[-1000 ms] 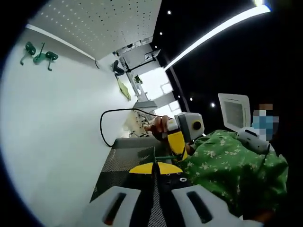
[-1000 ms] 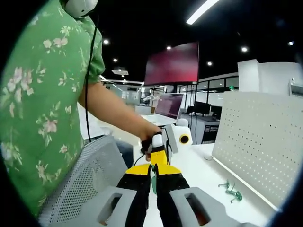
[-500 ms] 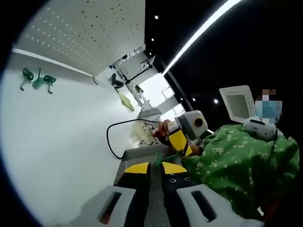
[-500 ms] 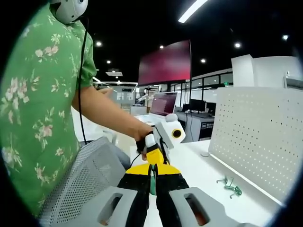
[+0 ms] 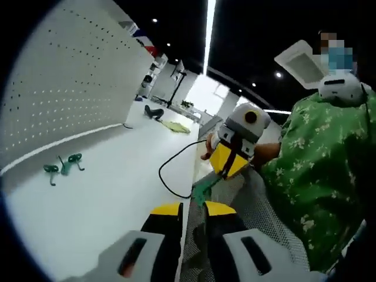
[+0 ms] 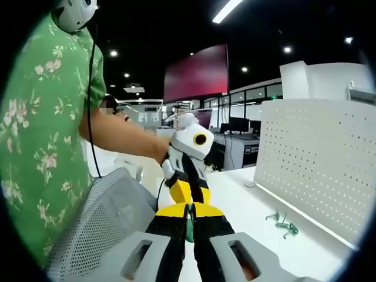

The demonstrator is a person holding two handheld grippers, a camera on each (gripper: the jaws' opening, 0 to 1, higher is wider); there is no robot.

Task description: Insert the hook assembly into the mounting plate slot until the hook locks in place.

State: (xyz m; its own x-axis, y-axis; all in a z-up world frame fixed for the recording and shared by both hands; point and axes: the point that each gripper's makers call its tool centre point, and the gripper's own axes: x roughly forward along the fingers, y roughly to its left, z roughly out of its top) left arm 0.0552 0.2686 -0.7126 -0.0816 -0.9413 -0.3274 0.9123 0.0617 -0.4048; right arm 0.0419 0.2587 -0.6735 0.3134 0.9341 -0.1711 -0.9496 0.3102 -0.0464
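A: Where's the hook?
B: A green hook point(image 6: 189, 222) is clamped between the right gripper point(image 6: 189, 211) jaws, held off the tabletop point(image 5: 106, 194) beside the mesh chair point(image 6: 106, 223).
A: And the left gripper point(image 5: 192, 207)?
B: Its jaws stand narrow, with the green piece between their tips; whether they grip it I cannot tell.
A: Anything else?
B: Spare hooks point(image 5: 63, 165) lie below the pegboard point(image 6: 311, 158).

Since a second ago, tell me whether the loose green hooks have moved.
No. The hooks lie at the same spot by the pegboard foot; only the camera shifted.
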